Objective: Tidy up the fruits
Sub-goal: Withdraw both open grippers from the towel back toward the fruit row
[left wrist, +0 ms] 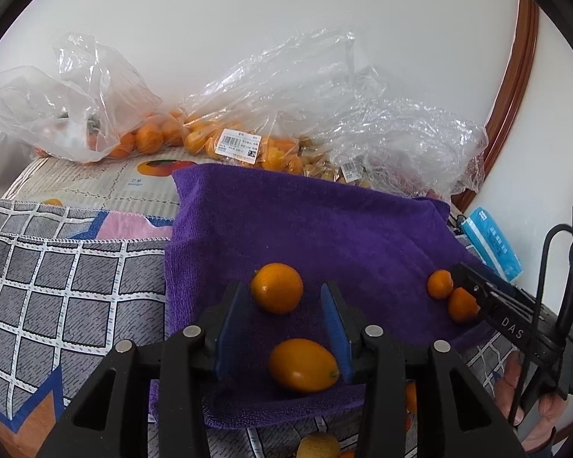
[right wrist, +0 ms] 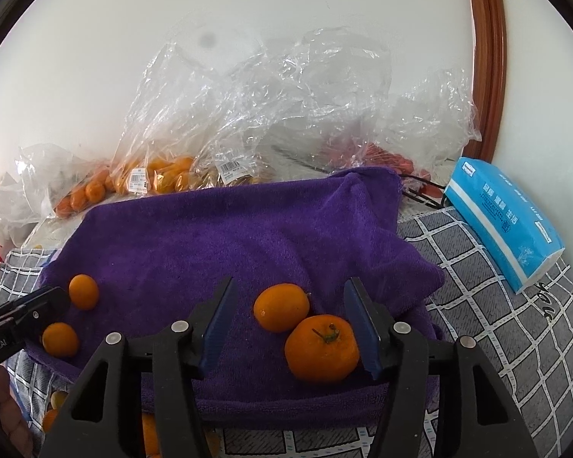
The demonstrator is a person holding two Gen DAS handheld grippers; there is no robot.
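Left wrist view first, going from left across: a grey checked cloth (left wrist: 57,286) covers the table, and over it lies a folded purple terry towel (left wrist: 305,229). On the towel, between the blue pads of the left gripper (left wrist: 284,324), sit two small orange fruits: a rounder one (left wrist: 277,287) out by the fingertips and an oval, kumquat-like one (left wrist: 303,365) nearer the camera. The jaws stand apart. The far fruit is clear of both pads, and I cannot tell whether the oval one brushes the right-hand pad. Further right, two more small orange fruits (left wrist: 440,284) lie just at the tip of the other tool.

From the right wrist view, the right gripper (right wrist: 290,320) is likewise parted. A smooth orange fruit (right wrist: 281,307) lies between its fingers, touching a stemmed mandarin (right wrist: 322,347) that sits close against the right pad, though I see no squeeze on it. A blue tissue pack (right wrist: 504,221) rests at the far right. Clear plastic bags of fruit (right wrist: 164,175) crowd the wall behind.

To my eye this is the setting-down step, with fruit laid out in groups on the towel and neither tool holding anything. Next, I would guess, each hand must draw back without nudging the fruit, then reach for another piece, perhaps from the loose ones at the near table edge.
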